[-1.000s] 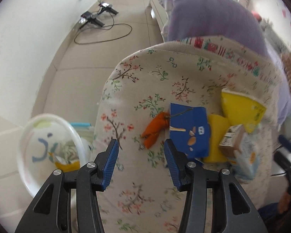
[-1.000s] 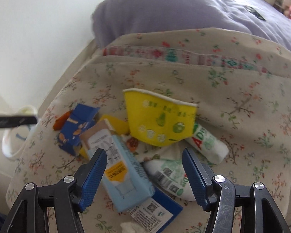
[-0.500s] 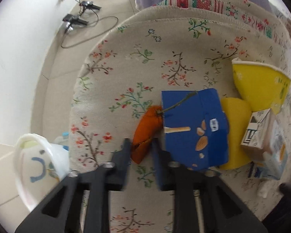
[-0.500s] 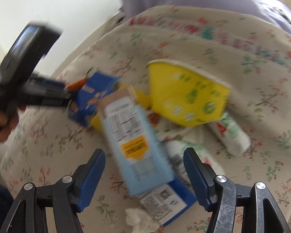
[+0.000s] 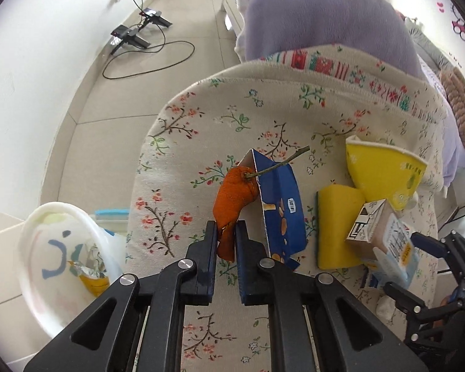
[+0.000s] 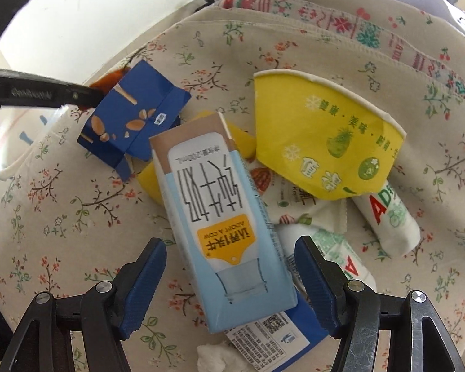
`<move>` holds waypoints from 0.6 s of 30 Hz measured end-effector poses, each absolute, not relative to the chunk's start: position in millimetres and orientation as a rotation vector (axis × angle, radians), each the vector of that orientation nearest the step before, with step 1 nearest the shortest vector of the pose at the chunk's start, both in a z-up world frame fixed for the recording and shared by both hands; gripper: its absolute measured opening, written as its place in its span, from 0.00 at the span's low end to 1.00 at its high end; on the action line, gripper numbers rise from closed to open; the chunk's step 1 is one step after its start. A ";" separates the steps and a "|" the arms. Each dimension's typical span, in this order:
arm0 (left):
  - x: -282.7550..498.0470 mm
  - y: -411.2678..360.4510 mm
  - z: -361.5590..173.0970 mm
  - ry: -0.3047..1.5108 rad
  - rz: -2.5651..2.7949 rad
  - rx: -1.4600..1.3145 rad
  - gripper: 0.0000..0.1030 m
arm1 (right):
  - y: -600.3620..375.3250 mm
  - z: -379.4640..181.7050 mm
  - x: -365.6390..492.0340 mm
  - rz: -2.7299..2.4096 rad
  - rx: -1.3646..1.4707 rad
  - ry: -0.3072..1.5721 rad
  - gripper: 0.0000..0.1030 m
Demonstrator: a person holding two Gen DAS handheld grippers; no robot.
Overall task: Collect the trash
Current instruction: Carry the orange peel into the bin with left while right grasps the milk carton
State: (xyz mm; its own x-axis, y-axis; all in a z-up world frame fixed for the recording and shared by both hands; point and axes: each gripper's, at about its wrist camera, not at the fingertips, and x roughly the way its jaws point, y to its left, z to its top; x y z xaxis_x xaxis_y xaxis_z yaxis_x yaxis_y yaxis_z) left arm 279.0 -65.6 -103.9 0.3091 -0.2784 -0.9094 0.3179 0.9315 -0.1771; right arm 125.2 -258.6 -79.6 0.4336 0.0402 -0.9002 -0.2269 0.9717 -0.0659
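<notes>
Trash lies on a floral cloth [image 5: 201, 130]. My left gripper [image 5: 226, 241] is shut on an orange peel [image 5: 234, 195] with a stem, lifted beside a blue snack box [image 5: 279, 207]. My right gripper [image 6: 229, 266] is open, its jaws on either side of a light-blue milk carton [image 6: 220, 226] without touching it. Near it lie a squashed yellow paper cup [image 6: 322, 152], white AD bottles [image 6: 387, 217] and the blue snack box [image 6: 133, 124]. The left gripper's fingers [image 6: 40, 93] reach in from the left in the right wrist view.
A white bin with a bag [image 5: 55, 254] holding some trash stands on the floor left of the cloth. A yellow sponge [image 5: 338, 226], a tissue [image 6: 214, 356] and a blue card [image 6: 282, 338] lie among the trash. Cables [image 5: 145, 46] lie on the floor; a purple blanket [image 5: 325, 15] is behind.
My left gripper moved in, closed on the orange peel and lifted it. My right gripper moved forward over the milk carton, staying open.
</notes>
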 end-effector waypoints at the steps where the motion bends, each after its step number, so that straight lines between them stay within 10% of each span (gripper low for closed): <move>1: 278.6 -62.3 -100.9 1.188 -0.394 0.027 0.11 | -257.7 -80.3 125.5 0.167 -0.190 1.112 0.70; 18: 254.7 -22.8 -80.8 1.237 -0.514 -0.115 0.10 | -257.6 -61.8 134.9 0.156 -0.023 1.043 0.59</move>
State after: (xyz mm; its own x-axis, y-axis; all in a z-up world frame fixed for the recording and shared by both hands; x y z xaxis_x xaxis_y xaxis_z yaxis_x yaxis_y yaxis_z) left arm 254.7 -22.8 -80.8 0.2298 -0.4337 -0.8713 0.3116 0.8809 -0.3563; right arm 134.9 -257.6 -61.8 0.4939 0.1180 -0.8614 -0.1401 0.9886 0.0551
